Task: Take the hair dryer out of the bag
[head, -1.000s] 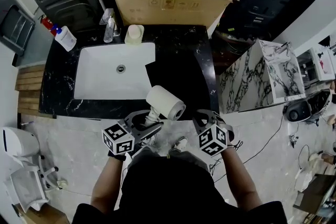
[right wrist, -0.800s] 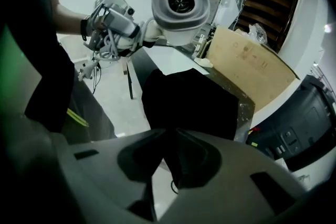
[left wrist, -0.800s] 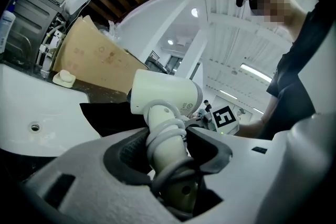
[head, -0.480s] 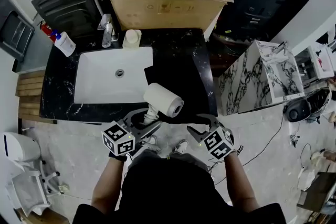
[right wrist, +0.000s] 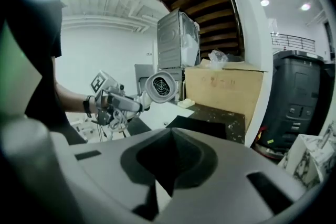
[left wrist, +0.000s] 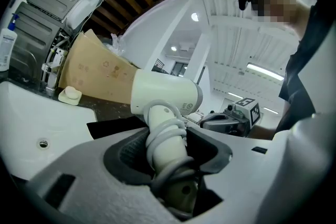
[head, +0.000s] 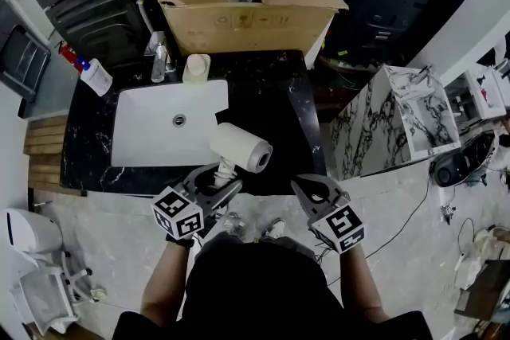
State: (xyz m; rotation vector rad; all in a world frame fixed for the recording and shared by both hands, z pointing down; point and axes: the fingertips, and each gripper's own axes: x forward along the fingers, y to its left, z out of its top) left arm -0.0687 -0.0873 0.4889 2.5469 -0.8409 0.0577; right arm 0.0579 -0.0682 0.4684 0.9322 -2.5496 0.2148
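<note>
The left tongs (head: 217, 187) are clamped on the handle of the one white hair dryer (head: 239, 147), whose cord is wound round that handle. The dryer hangs in the air just over the near edge of the table (head: 299, 103), at the lower centre of the head view, its barrel above the dark top. The right tongs (head: 312, 189) are closed together with nothing between them and stand apart from the dryer, off the near edge at the lower right.

One black bag (right wrist: 199, 124) lies flat on the table beside the single white sink (head: 159, 123). One cardboard box (head: 247, 12) fills the far edge. One white bottle (head: 96, 78) stands at the table's far left corner. The strip of table to the right of the sink is open.
</note>
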